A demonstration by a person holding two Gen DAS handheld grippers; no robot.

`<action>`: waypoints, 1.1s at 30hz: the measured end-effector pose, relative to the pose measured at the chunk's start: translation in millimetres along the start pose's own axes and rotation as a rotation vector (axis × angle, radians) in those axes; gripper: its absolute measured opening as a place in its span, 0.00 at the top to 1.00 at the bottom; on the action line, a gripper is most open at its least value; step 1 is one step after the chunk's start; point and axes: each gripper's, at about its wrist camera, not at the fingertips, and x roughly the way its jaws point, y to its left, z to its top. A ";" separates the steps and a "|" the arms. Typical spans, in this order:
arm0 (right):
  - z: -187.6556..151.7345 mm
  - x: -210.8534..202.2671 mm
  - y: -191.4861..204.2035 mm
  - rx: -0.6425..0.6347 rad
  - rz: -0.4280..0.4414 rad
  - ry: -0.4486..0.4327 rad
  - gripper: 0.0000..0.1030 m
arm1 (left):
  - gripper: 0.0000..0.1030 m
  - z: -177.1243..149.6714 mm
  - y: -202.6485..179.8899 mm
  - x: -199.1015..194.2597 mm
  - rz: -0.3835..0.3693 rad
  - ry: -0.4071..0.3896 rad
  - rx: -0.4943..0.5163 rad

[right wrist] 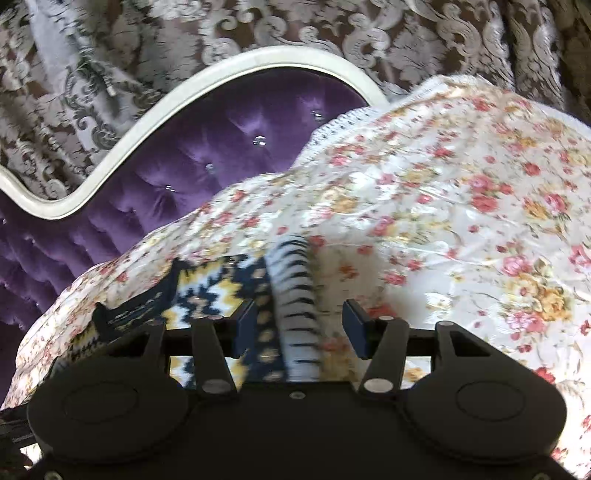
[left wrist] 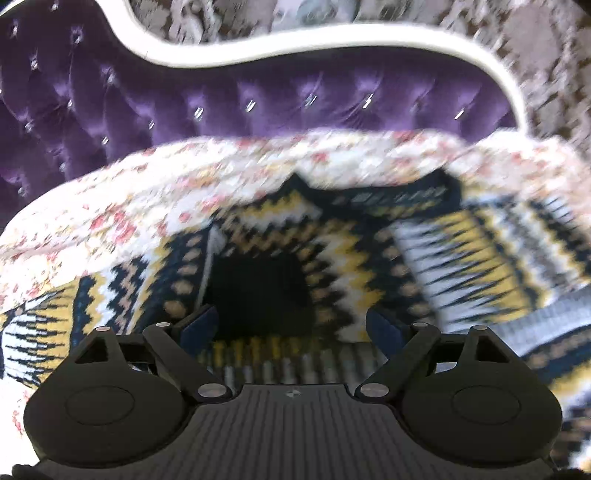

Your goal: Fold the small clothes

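Observation:
A small knit sweater (left wrist: pixel 332 258) with navy, yellow and white zigzag bands lies flat on a floral bedspread (left wrist: pixel 147 192). One sleeve (left wrist: pixel 491 254) lies to the right. My left gripper (left wrist: pixel 291 325) is open over the sweater's lower middle, near the ribbed hem. In the right wrist view the sweater (right wrist: pixel 221 291) lies to the left, and my right gripper (right wrist: pixel 299 328) is open with the striped sleeve (right wrist: pixel 295 295) running between its fingers. Both views are blurred by motion.
A purple tufted headboard (left wrist: pixel 258 99) with a white frame rises behind the bed, also in the right wrist view (right wrist: pixel 207 155). Patterned brown and silver curtains (right wrist: pixel 258 29) hang behind it. The floral bedspread (right wrist: pixel 461 206) spreads to the right.

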 end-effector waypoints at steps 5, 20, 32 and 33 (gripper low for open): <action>-2.2 13.7 -20.5 0.082 0.051 0.021 0.53 | 0.13 -8.0 1.2 3.8 0.023 -0.010 0.045; -6.5 20.4 17.5 -0.137 0.023 -0.018 0.87 | 0.12 -5.5 -0.3 7.0 0.025 -0.002 0.033; -0.9 -4.5 37.0 -0.211 -0.113 -0.092 0.24 | 0.12 -3.3 -3.6 4.5 0.034 -0.002 0.038; 0.5 -11.6 41.1 -0.219 -0.108 -0.112 0.19 | 0.12 -2.0 -2.8 3.7 0.028 0.003 0.035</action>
